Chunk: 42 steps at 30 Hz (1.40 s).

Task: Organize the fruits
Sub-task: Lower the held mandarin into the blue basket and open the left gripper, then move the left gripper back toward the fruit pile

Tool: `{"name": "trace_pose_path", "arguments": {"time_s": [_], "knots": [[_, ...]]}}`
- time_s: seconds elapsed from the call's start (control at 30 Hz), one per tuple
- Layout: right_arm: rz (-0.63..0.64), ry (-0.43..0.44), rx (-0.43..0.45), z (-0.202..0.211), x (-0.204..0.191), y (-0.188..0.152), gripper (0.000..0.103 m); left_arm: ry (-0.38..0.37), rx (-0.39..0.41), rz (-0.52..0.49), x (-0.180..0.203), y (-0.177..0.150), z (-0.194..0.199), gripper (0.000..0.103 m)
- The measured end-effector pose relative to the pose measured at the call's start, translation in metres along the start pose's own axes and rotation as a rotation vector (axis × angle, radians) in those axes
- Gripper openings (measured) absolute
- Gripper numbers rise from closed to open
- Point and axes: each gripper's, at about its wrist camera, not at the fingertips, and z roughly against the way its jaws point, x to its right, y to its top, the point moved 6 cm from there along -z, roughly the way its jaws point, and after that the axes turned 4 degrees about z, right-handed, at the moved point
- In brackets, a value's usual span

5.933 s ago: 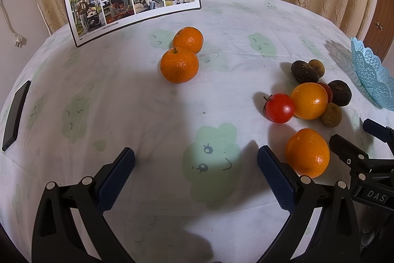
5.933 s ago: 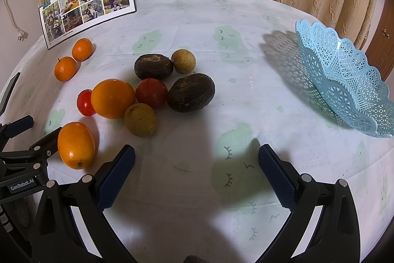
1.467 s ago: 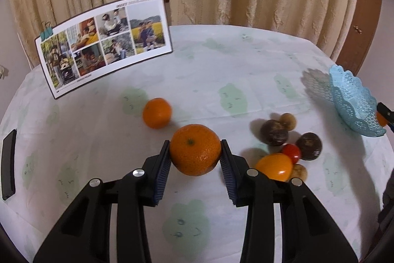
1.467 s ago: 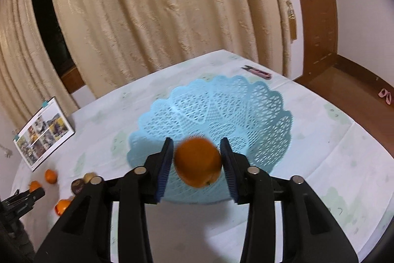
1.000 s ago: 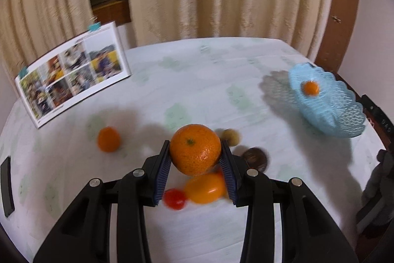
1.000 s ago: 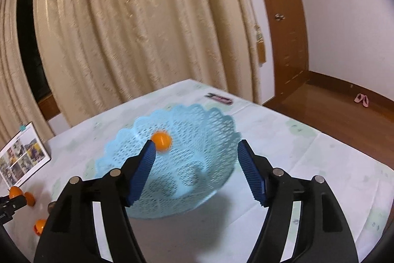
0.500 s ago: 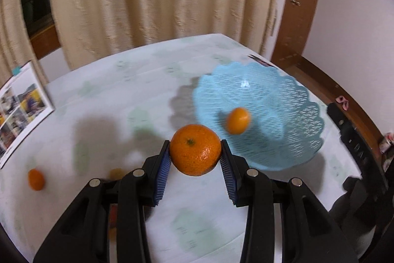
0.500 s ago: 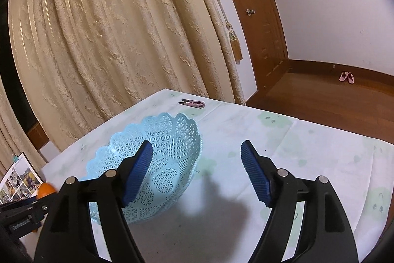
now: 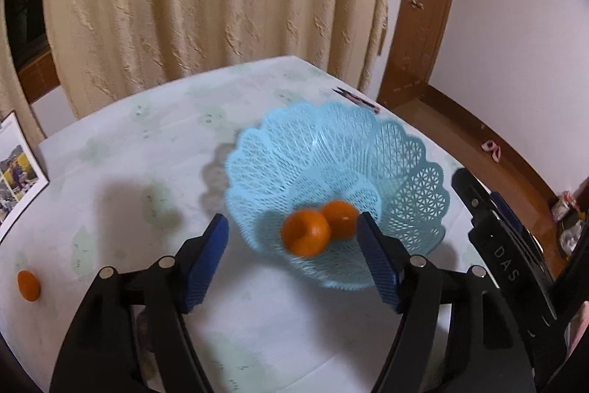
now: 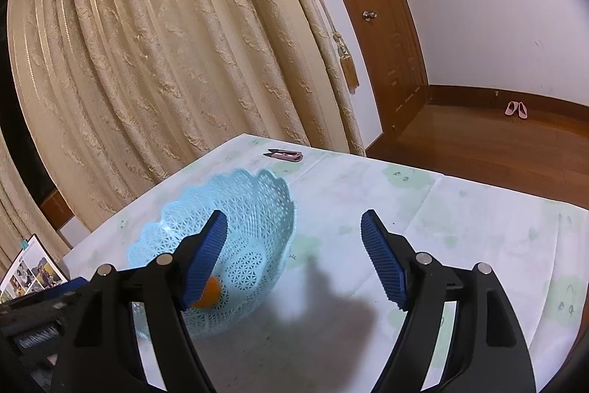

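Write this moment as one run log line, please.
left gripper: opening, empty | right gripper: open, empty | blue basket: two oranges inside | third orange: on table

The only lettering I can read is "DAS", white capitals on the black body of my right gripper (image 9: 506,267), at the right edge of my left wrist's view and running slantwise along the arm. The photo board (image 9: 16,172) at the left edge shows pictures, but any print on it is too small to read.
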Motion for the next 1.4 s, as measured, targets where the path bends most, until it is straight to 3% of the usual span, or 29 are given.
{"name": "trace_pose_path", "arguments": {"time_s": [0.23, 0.5, 0.7, 1.07, 1.4], "knots": [[-0.013, 0.003, 0.012, 0.003, 0.003, 0.001, 0.077, 0.082, 0.049, 0.076, -0.04, 0.007, 0.026, 0.082], [-0.001, 0.023, 0.012, 0.006, -0.003, 0.001, 0.077, 0.183, 0.112, 0.133, -0.095, 0.006, 0.065, 0.085], [0.034, 0.076, 0.01, 0.013, -0.02, -0.001, 0.083, 0.236, 0.118, 0.2, -0.135, -0.01, 0.088, 0.086], [0.138, 0.24, -0.057, 0.03, -0.074, -0.019, 0.083, 0.288, 0.005, 0.251, -0.172, -0.07, 0.075, 0.086], [0.201, 0.293, -0.089, 0.036, -0.098, -0.034, 0.083, 0.288, -0.068, 0.244, -0.176, -0.099, 0.056, 0.086]]}}
